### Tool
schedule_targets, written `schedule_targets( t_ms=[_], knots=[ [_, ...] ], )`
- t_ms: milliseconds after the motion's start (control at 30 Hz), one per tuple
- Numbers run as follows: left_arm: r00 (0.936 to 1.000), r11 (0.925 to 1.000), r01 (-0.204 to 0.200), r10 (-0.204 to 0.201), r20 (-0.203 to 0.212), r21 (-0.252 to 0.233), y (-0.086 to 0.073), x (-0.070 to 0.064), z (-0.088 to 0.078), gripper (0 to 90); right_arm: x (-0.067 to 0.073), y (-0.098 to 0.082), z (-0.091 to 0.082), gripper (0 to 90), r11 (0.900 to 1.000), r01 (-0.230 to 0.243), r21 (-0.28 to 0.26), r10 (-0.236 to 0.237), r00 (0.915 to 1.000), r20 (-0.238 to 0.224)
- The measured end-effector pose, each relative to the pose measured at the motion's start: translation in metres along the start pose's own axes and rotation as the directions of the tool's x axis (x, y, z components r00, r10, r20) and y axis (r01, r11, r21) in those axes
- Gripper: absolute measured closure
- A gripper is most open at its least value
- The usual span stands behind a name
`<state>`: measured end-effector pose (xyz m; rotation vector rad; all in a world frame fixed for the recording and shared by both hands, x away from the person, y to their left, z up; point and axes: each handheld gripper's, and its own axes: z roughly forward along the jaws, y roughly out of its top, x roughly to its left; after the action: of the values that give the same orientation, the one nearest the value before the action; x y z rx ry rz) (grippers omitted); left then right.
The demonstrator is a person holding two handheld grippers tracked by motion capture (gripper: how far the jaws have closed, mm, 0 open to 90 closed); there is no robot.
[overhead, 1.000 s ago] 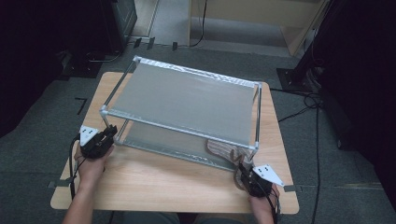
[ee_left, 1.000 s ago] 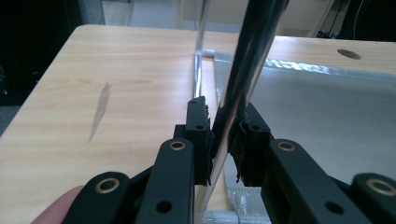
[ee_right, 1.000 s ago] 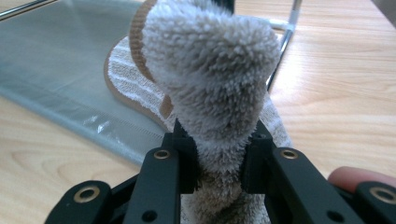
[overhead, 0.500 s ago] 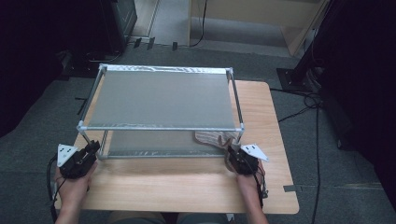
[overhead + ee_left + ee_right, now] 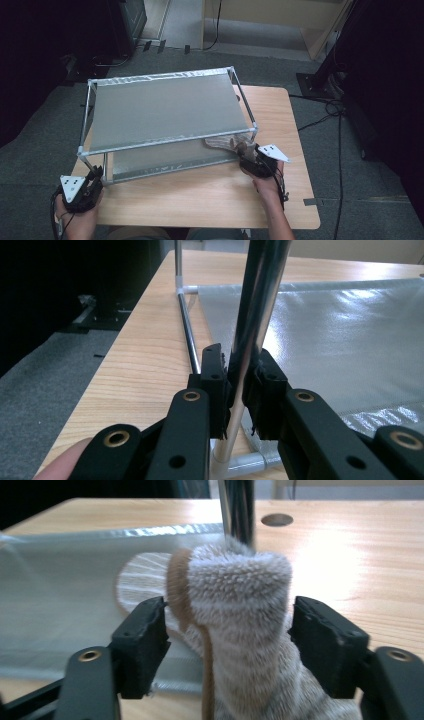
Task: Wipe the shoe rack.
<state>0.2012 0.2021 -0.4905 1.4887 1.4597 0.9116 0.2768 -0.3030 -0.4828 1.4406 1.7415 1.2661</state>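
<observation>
My right claw (image 5: 227,645), jaws just sprung apart, is straddling the fuzzy slipper (image 5: 240,630) lying dead ahead, toe pointing onto the lower shelf (image 5: 60,605), while my left claw (image 5: 239,390) is pinching the rack post (image 5: 252,320).

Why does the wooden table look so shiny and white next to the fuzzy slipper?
Right gripper view: light glares off the table beside the slipper, washing out the wood. Left gripper view: the silver sheet gleams too. High view: the room's edges are dark.

Dim dark surroundings, glare on tabletop, soft blurry close-ups
</observation>
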Motion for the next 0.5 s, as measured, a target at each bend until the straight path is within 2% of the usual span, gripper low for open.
schedule_targets(
  t_ms=[33,100,167,200,300,333,400,500],
  knots=[
    [0.9998,1.0000,0.004,-0.004,0.019,-0.005,-0.001,0.001,-0.001,79.3,-0.003,0.000,-0.005,28.6,1.000,-0.007,0.003,0.007,0.9999,-0.007],
    [0.9980,1.0000,-0.002,0.003,0.063,-0.006,-0.003,0.002,-0.002,78.8,-0.009,-0.003,-0.009,27.1,1.000,-0.003,0.025,0.003,0.9998,0.018],
    [0.9961,0.9999,-0.012,0.013,0.087,-0.008,-0.004,0.002,-0.004,78.6,-0.015,-0.009,-0.004,28.1,0.997,-0.017,0.071,0.015,0.9994,0.030],
    [0.9955,0.9999,-0.013,0.014,0.094,-0.007,-0.004,0.002,-0.004,78.6,-0.017,-0.012,0.002,30.5,0.994,-0.030,0.103,0.026,0.9989,0.039],
    [0.9941,0.9999,-0.005,0.006,0.108,-0.009,-0.004,0.002,-0.004,78.6,-0.016,-0.019,0.024,45.3,0.987,-0.014,0.160,-0.002,0.9954,0.096],
    [0.9936,1.0000,-0.003,0.003,0.112,-0.007,-0.005,0.002,-0.004,78.6,-0.016,-0.020,0.028,51.3,0.987,-0.035,0.157,0.017,0.9931,0.116],
    [0.9933,1.0000,-0.005,0.006,0.115,-0.006,-0.005,0.001,-0.004,78.7,-0.014,-0.022,0.029,56.3,0.986,-0.086,0.143,0.065,0.9872,0.146],
    [0.9936,0.9997,-0.020,0.021,0.111,-0.012,-0.005,-0.004,-0.004,79.3,-0.006,-0.023,0.024,59.3,0.988,-0.087,0.125,0.061,0.9775,0.202]
  ],
)
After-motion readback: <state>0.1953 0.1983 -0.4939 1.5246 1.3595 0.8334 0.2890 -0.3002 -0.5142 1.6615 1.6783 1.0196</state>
